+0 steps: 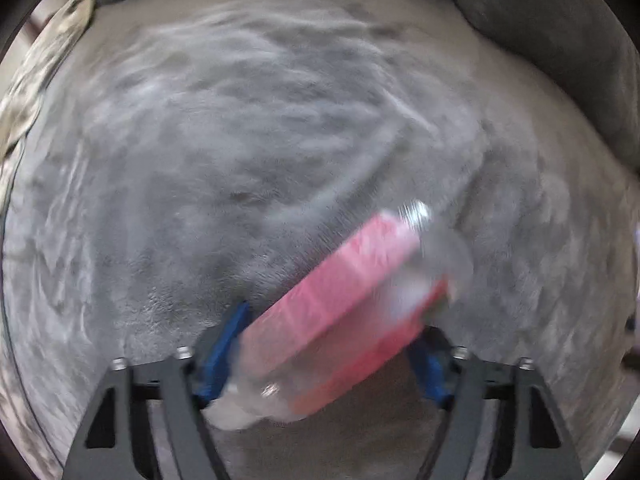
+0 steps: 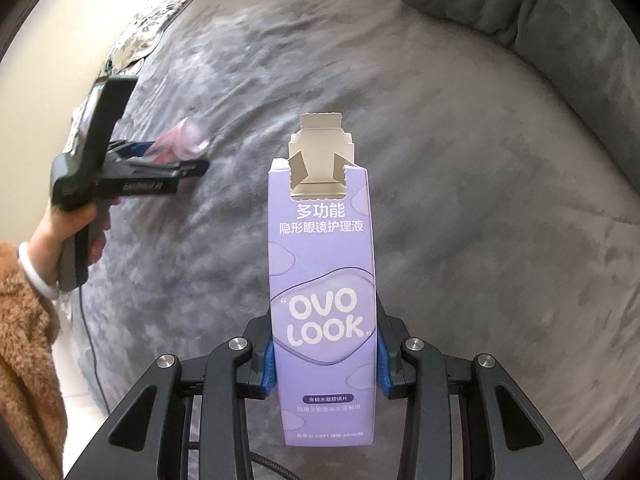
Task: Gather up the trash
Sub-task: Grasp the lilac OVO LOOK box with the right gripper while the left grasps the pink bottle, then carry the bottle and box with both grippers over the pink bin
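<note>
- Gripping a lilac carton (image 2: 323, 280) in the right tool (image 2: 325, 364): blue pads (image 2: 269, 368) press both of its narrow sides near the lower end. Carton points straight out along the fingers, top flap open, "OVO LOOK" printed on the front.
- Left tool (image 1: 325, 354) has a clear plastic bottle (image 1: 340, 312) with a pink label lying diagonally between its blue pads, cap end up and to the right. Frame is motion-blurred; cannot tell if both pads press on it. Jaws stand at a middling width.
- In the right wrist view the left tool (image 2: 188, 162) shows from the side at left, bottle (image 2: 180, 144) at its tip, a hand (image 2: 68, 224) on its grip, white bracelet (image 2: 34, 276) and fuzzy brown sleeve (image 2: 24, 352) behind.
- Both tools hang over a grey plush bed cover (image 2: 480, 220); neither item touches it.
- Grey pillow (image 2: 520, 4) at upper right, patterned fabric (image 2: 160, 12) along the upper-left edge.
</note>
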`<move>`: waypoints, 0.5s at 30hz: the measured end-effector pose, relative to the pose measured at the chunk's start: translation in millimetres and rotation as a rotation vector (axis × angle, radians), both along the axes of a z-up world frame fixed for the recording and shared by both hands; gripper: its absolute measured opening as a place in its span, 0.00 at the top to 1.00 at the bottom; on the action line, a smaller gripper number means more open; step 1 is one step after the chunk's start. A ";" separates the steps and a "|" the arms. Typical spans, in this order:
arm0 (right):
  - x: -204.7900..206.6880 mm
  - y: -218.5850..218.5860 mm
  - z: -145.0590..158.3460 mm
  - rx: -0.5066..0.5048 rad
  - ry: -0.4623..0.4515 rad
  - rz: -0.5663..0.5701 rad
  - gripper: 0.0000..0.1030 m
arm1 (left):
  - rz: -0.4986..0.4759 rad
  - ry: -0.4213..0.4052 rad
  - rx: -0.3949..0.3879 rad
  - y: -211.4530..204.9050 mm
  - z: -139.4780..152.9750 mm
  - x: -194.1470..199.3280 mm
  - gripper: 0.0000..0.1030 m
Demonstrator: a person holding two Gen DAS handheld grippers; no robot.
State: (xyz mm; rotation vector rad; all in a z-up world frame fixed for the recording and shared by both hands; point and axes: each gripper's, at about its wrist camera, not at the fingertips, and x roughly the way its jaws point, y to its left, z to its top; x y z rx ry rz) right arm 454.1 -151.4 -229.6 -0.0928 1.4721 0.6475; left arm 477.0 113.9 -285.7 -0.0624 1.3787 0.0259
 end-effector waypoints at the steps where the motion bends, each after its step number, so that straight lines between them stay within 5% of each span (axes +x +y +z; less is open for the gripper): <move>1: -1.6 -1.0 0.4 0.001 0.000 -0.001 0.65 | 0.021 -0.007 -0.013 1.7 2.7 -0.9 0.43; 15: -19.7 6.1 12.8 0.021 0.002 0.026 0.65 | 0.163 -0.167 -0.148 -9.7 50.5 -44.0 0.48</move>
